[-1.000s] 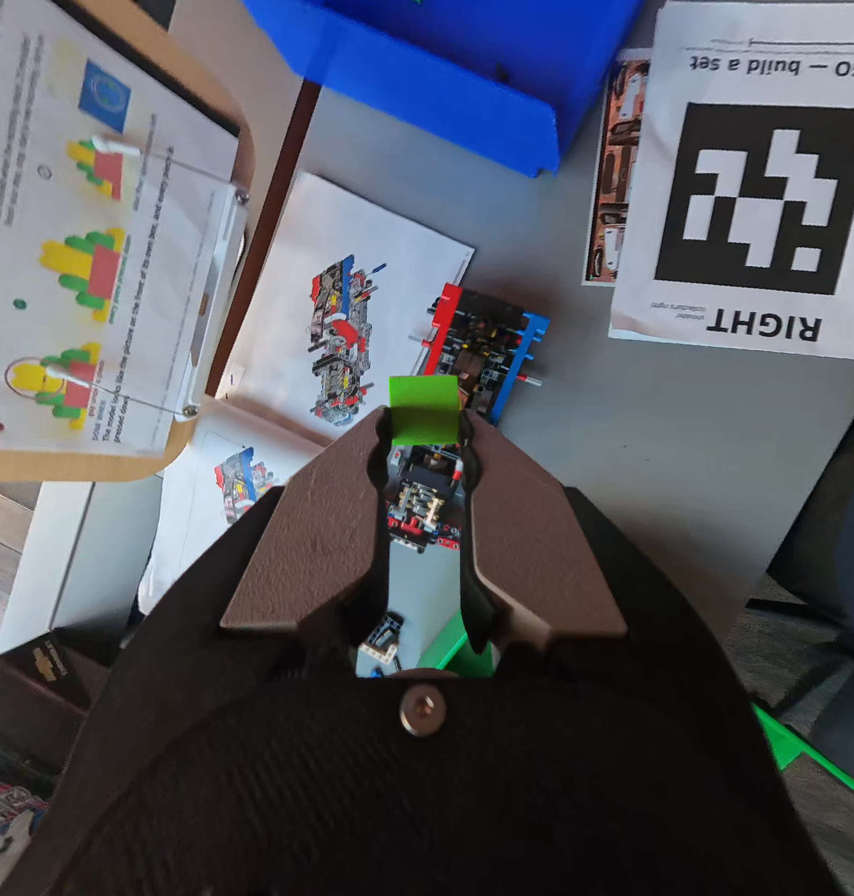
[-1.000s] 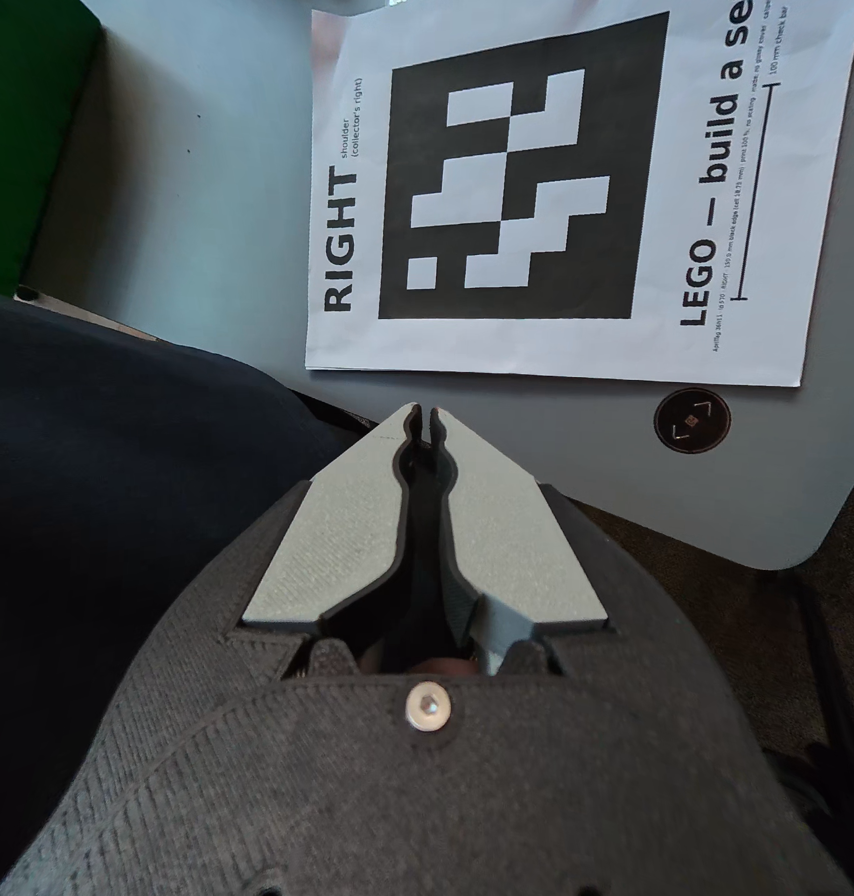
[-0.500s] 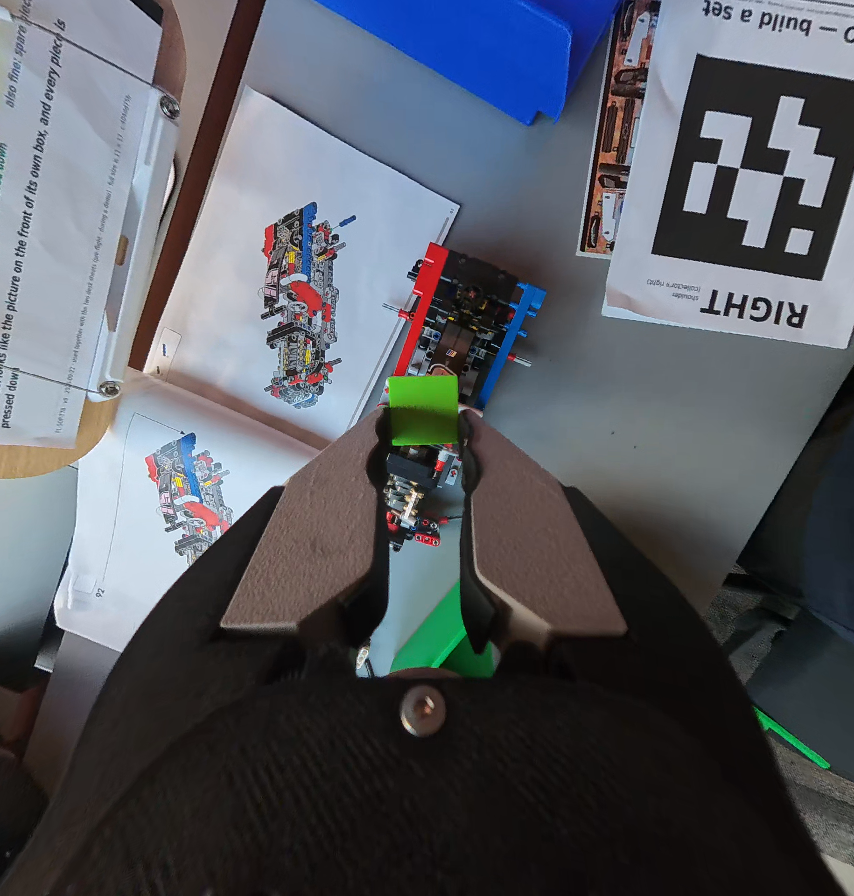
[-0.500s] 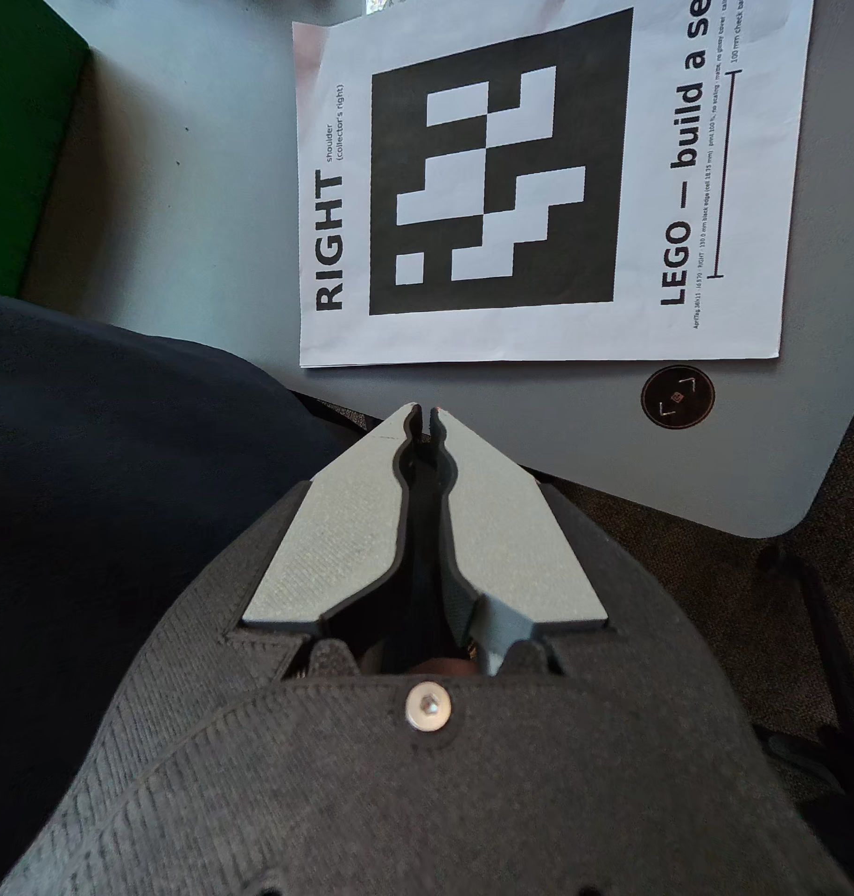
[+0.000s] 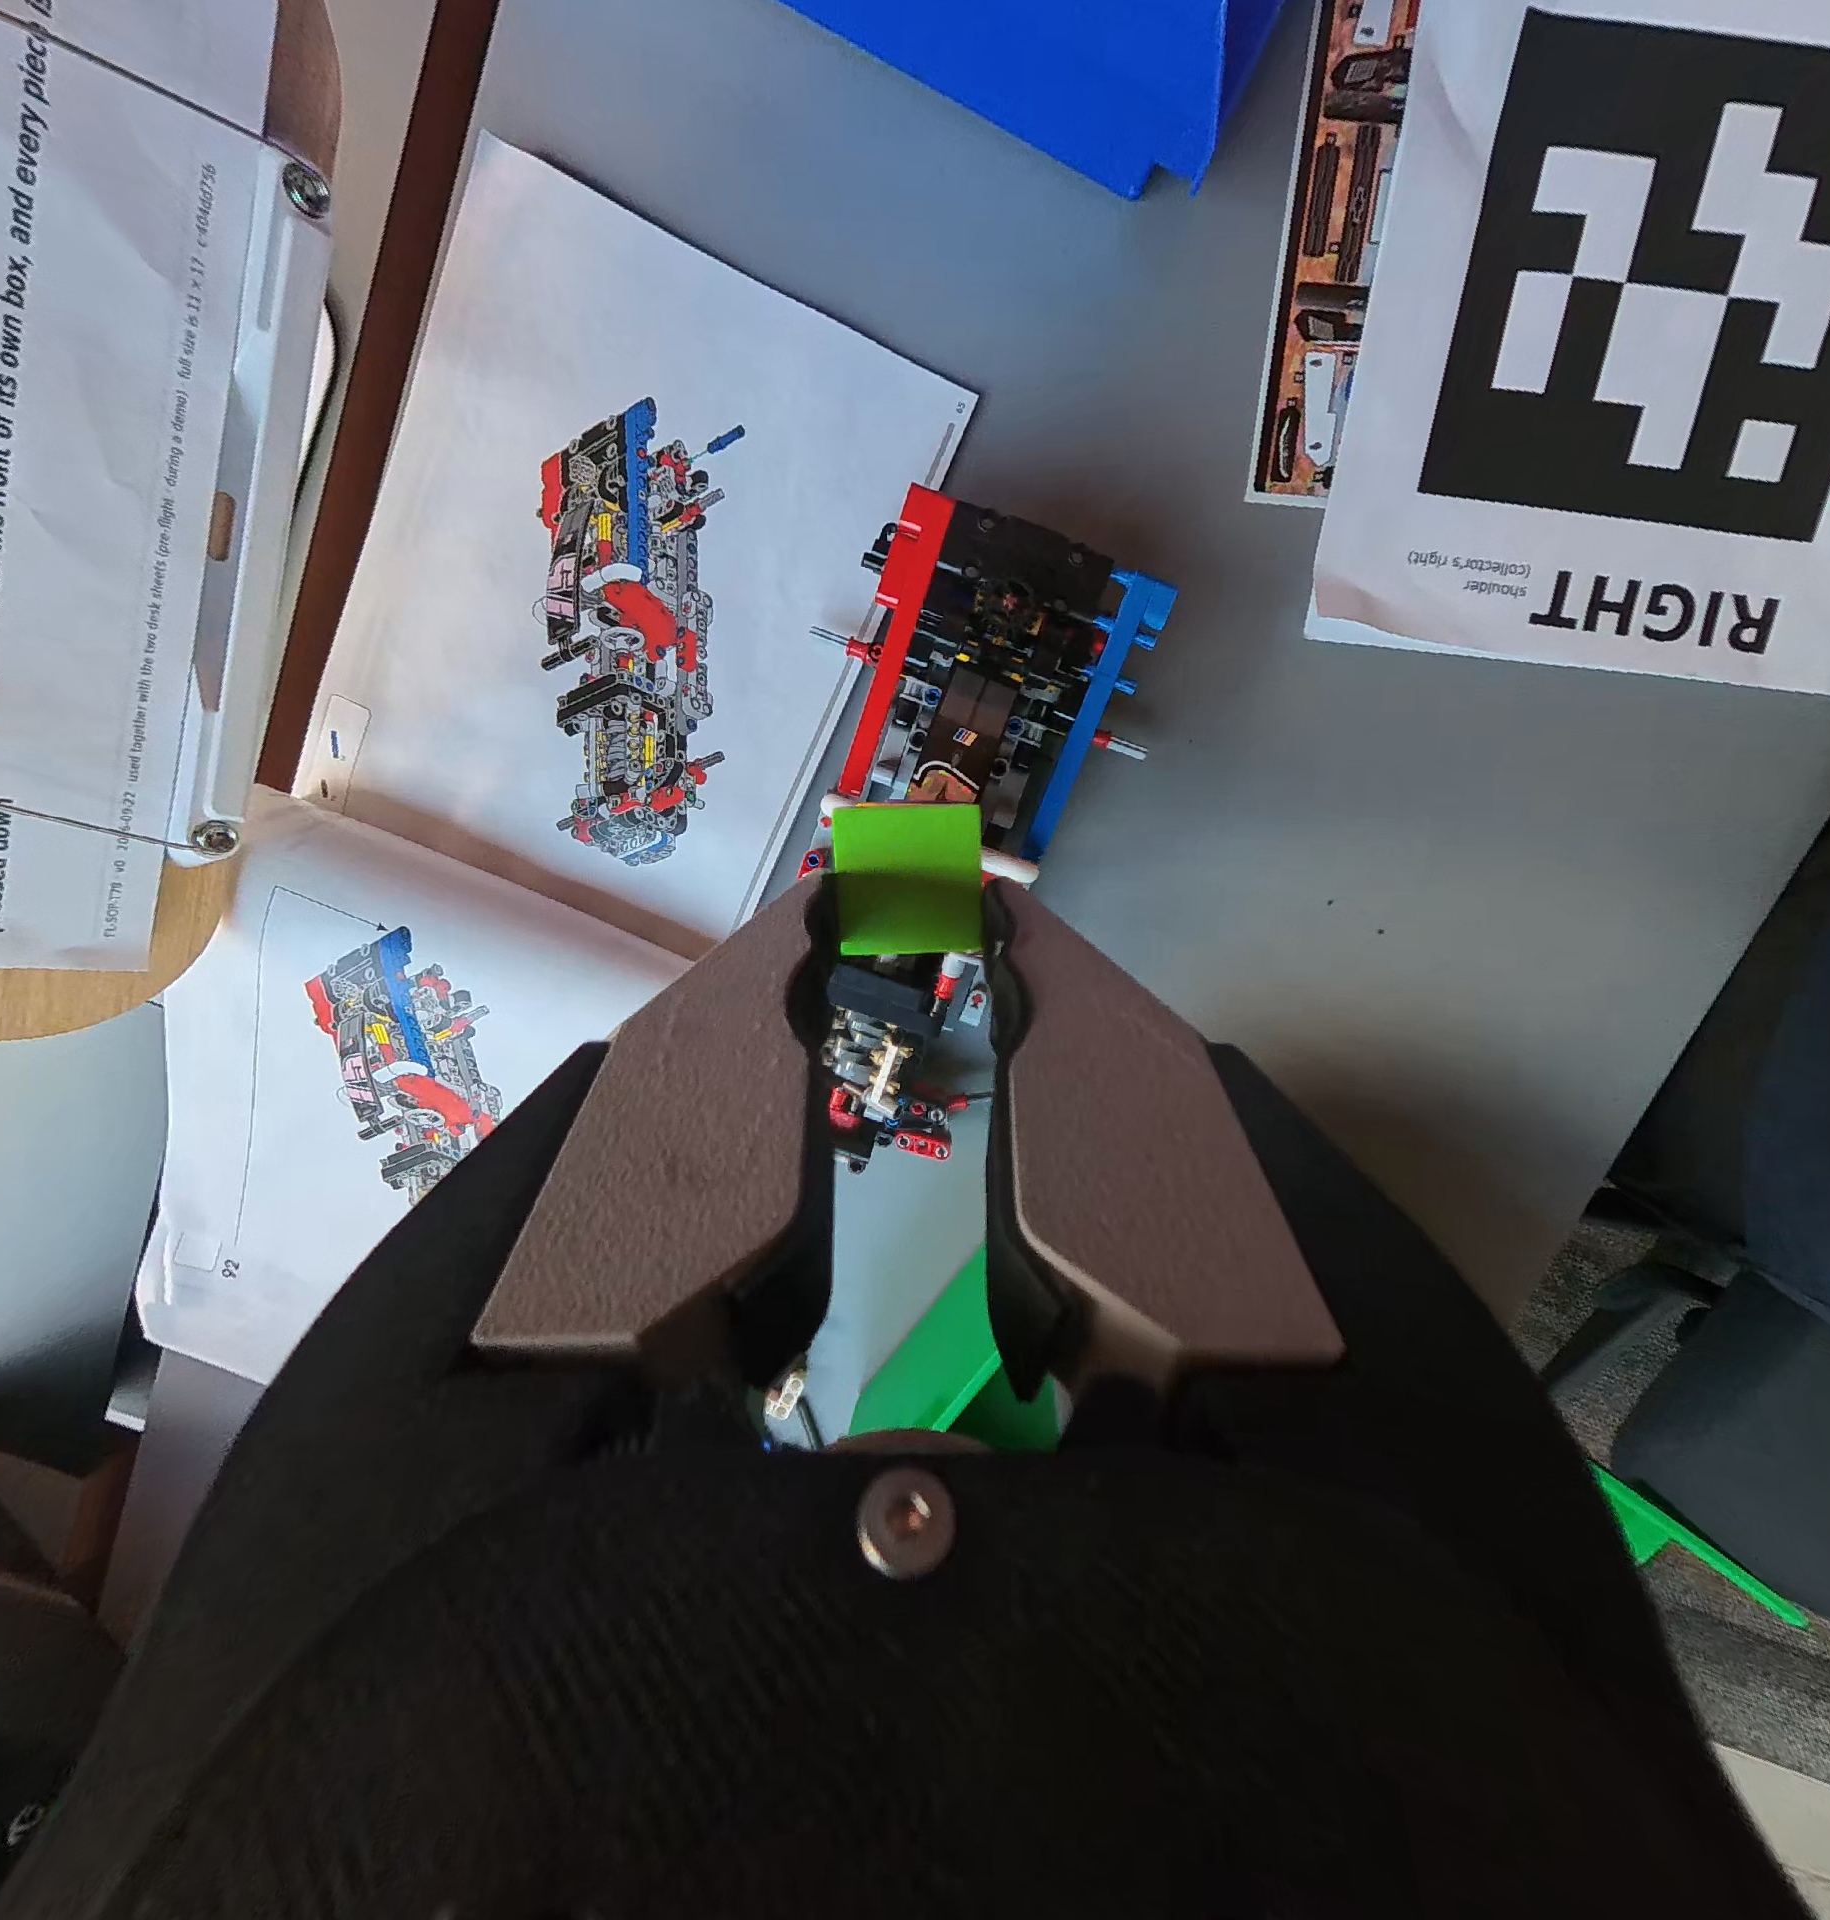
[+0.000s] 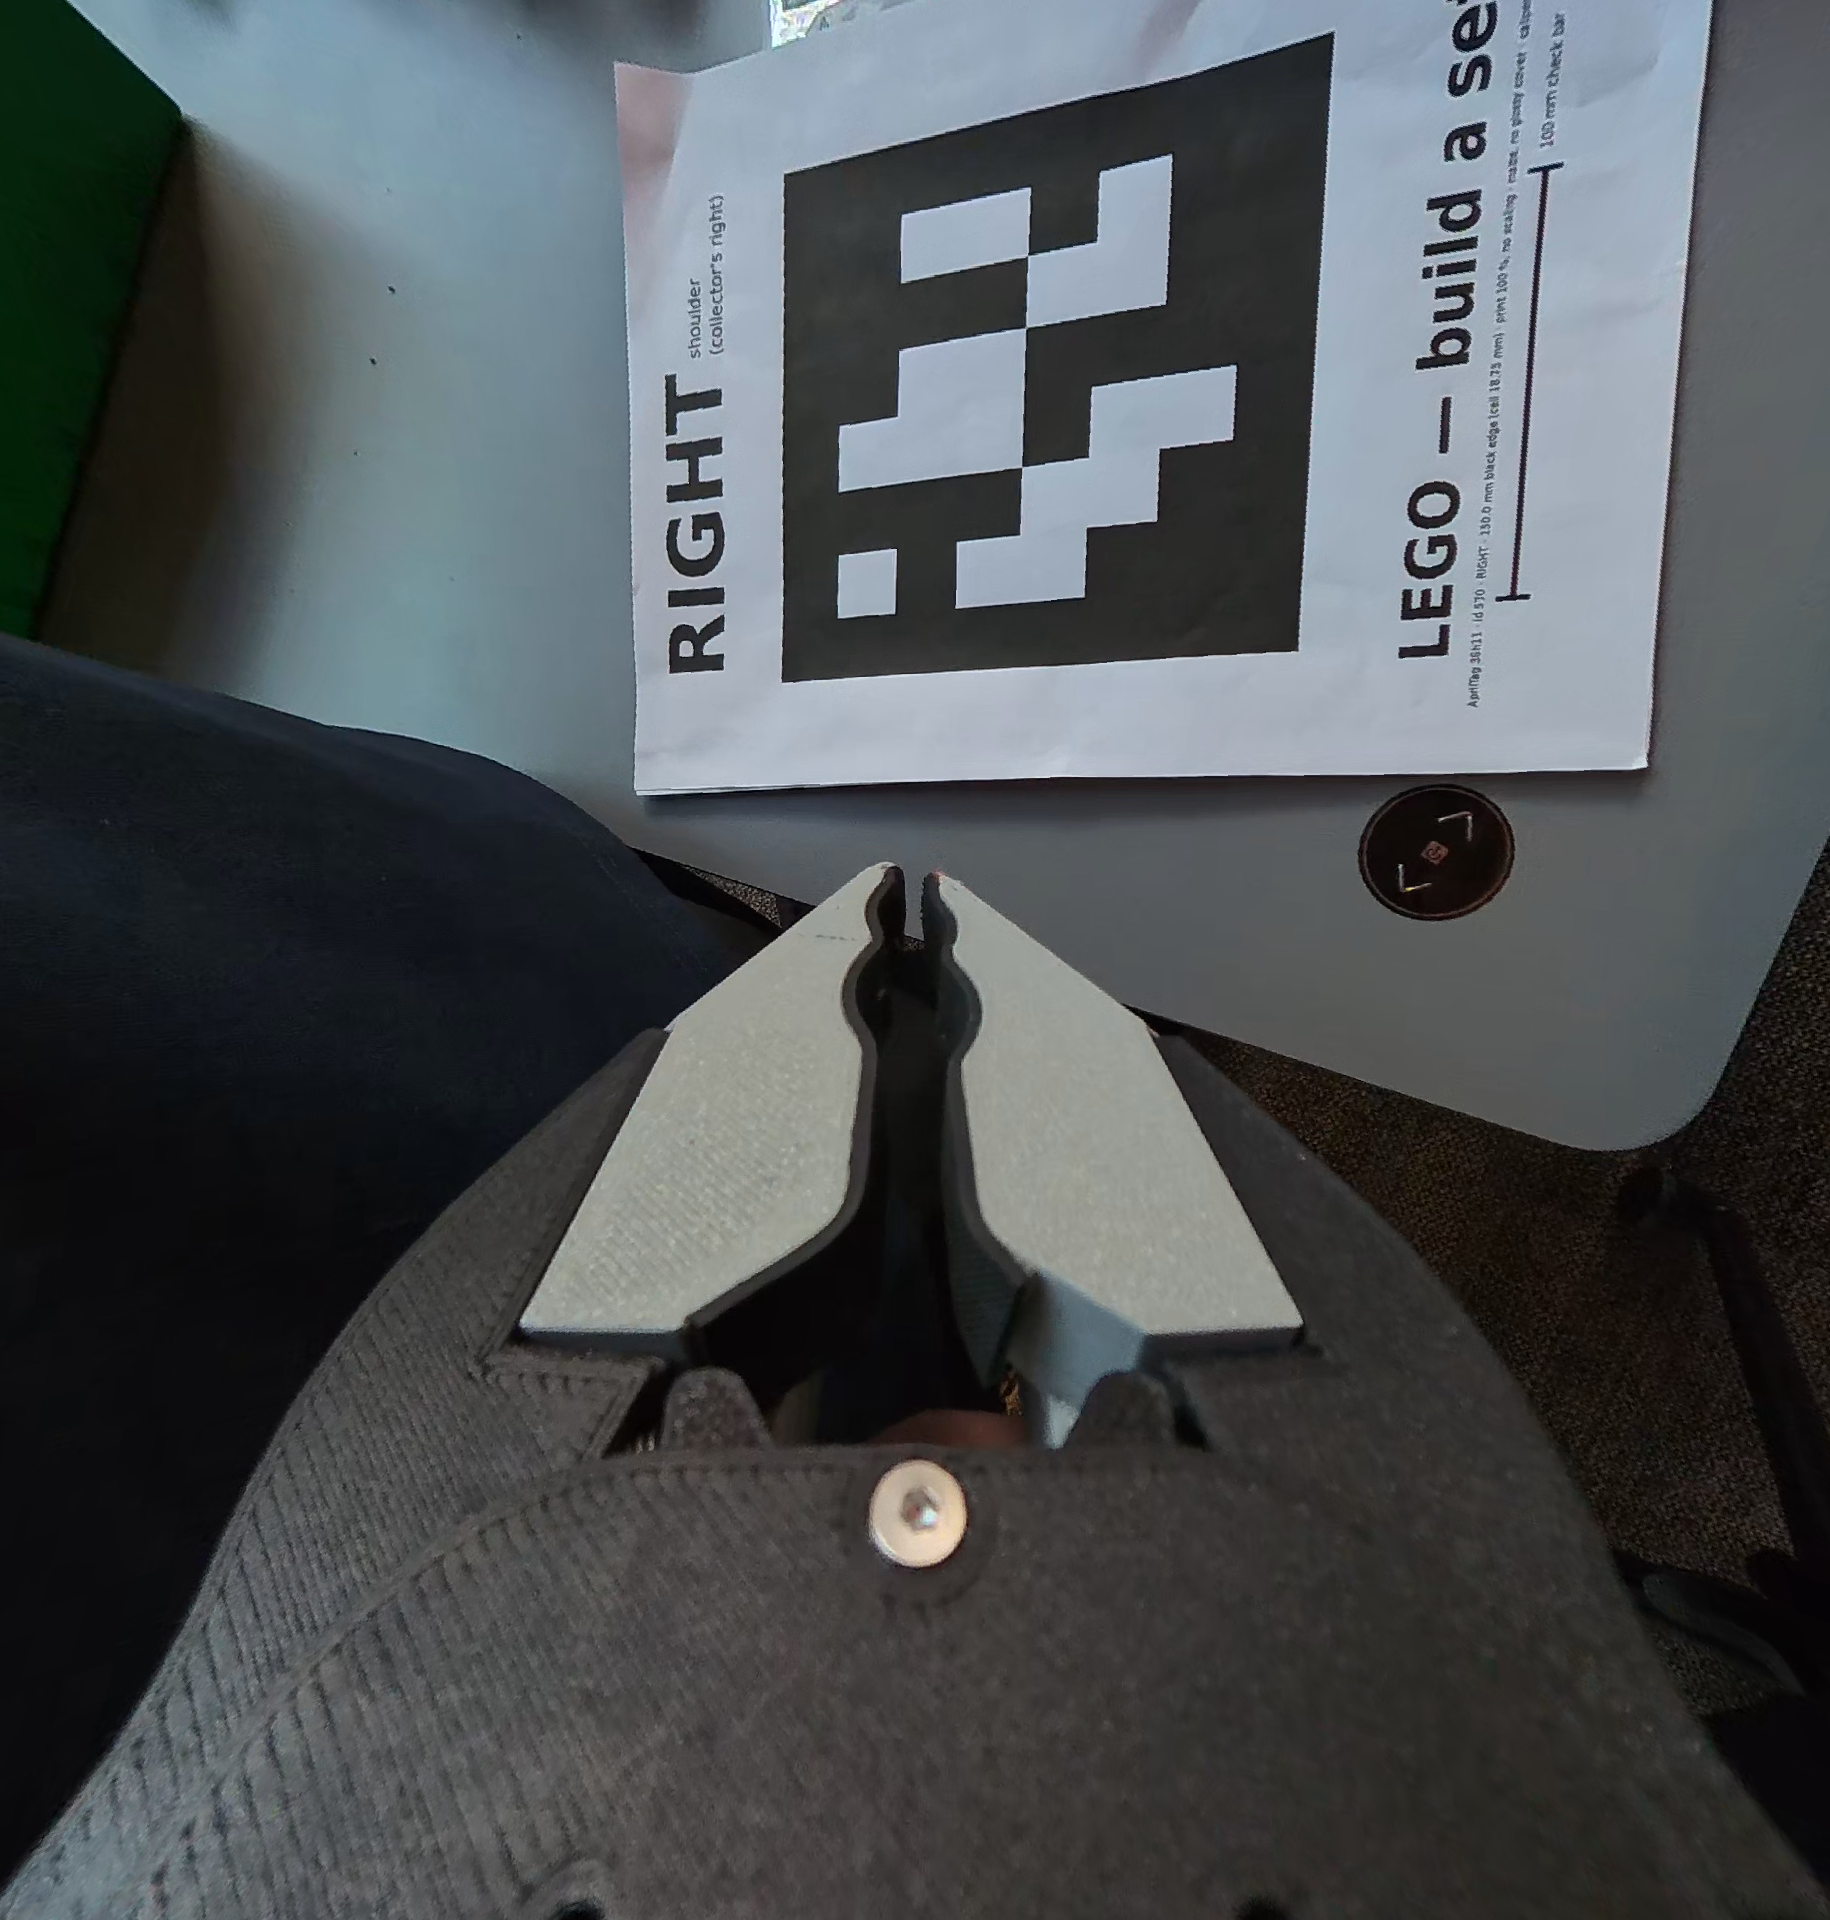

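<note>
I have the left gripper (image 5: 906,914) clamped on a flat green piece (image 5: 906,878), both fingertips pressed against its side edges, and it hangs over the near end of the brick-built model (image 5: 994,665) that lies on the grey table (image 5: 1306,935); I take that model as my landmark. The model has a red beam along one side and a blue beam along the other, with dark parts between them, and more of its small grey and red parts show under the held piece, between my fingers. Just left of the model lies an open instruction booklet (image 5: 620,582) with coloured drawings of a similar build, and further left a clipboard with a printed sheet (image 5: 80,468). Beyond the model sits a blue bin (image 5: 1077,73), and to its right a white sheet with a large black-and-white square marker (image 5: 1638,312). A green part (image 5: 942,1351) lies on the near side of the model, under the gripper body. My right gripper (image 6: 913,883) has its fingertips drawn together on nothing, poised over the table edge, just short of that same marker sheet (image 6: 1098,416), with a round black disc (image 6: 1436,852) set in the table nearby and dark cloth (image 6: 215,987) at its left
</note>
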`<state>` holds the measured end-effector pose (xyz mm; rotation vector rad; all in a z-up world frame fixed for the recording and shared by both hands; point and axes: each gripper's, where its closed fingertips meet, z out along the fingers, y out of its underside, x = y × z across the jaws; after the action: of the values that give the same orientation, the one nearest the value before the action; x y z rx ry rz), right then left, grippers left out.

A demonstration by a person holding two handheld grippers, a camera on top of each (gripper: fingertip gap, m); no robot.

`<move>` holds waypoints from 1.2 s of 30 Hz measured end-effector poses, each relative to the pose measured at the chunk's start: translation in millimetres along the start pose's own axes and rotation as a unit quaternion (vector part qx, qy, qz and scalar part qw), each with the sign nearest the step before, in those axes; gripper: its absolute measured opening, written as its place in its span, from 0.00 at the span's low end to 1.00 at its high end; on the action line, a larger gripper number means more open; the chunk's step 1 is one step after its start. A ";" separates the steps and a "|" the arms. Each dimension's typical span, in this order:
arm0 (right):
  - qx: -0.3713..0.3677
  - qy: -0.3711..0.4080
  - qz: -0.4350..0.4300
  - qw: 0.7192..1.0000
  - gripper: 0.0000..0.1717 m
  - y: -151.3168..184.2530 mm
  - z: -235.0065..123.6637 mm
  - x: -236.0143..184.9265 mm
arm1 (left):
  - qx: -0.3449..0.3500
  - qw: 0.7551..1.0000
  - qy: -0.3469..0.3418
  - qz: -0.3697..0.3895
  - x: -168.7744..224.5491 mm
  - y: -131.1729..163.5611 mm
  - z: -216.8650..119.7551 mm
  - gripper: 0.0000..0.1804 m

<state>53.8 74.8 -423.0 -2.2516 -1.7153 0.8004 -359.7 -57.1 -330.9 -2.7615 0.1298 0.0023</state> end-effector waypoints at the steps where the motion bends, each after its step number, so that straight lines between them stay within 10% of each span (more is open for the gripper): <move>1: 0.000 0.000 0.000 1.000 0.01 -0.3 0.1 -0.2 | 0.001 1.000 0.000 0.000 0.4 -0.2 0.2 0.14; 36: 0.000 0.001 0.002 1.000 0.01 1.8 -0.1 0.5 | 0.066 0.996 -0.034 -0.056 -17.2 -4.1 -30.9 0.29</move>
<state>55.4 74.8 -423.9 -2.2562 -1.7111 0.7973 -377.0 -63.1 -300.3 -2.6290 -0.0418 0.0565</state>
